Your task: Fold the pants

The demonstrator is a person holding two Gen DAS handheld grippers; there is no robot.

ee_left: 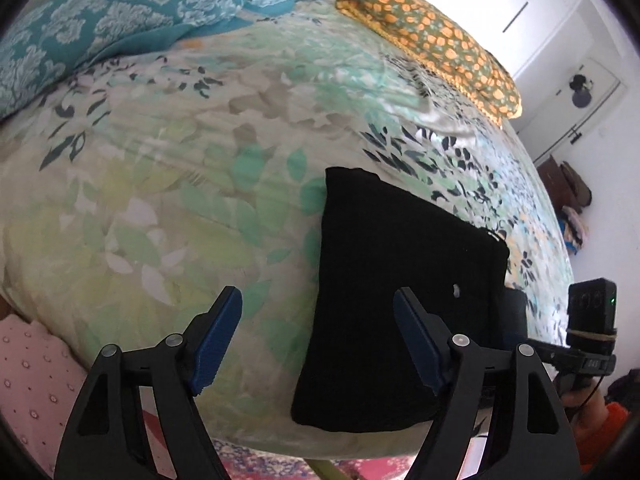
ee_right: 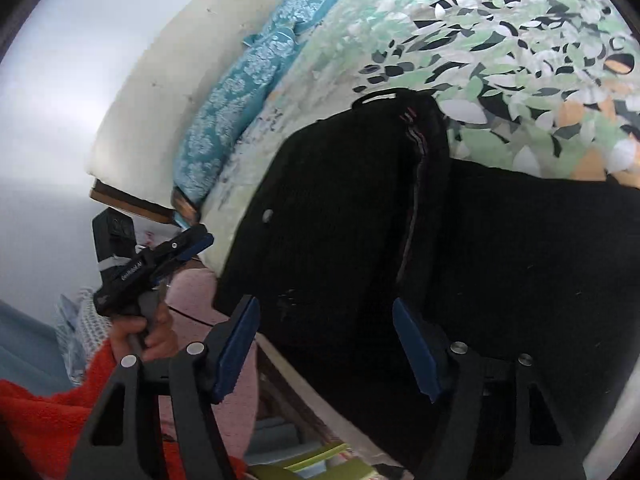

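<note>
Black pants (ee_left: 396, 292) lie folded into a flat rectangle on the floral bedspread (ee_left: 180, 184), near the bed's front edge. My left gripper (ee_left: 318, 316) is open and empty, just in front of the pants' left edge. In the right wrist view the pants (ee_right: 344, 220) show a folded upper layer with a striped inner seam, and more black cloth spreads to the right. My right gripper (ee_right: 324, 328) is open and empty, hovering over the near edge of the pants. The left gripper also shows in that view (ee_right: 192, 240), held by a hand.
Turquoise patterned pillows (ee_left: 120, 20) lie at the head of the bed. A folded green and orange cloth (ee_left: 436, 36) lies along the far side. A pink dotted cloth (ee_left: 28, 368) hangs by the bed's near left edge. White wardrobe doors (ee_left: 500, 0) stand beyond.
</note>
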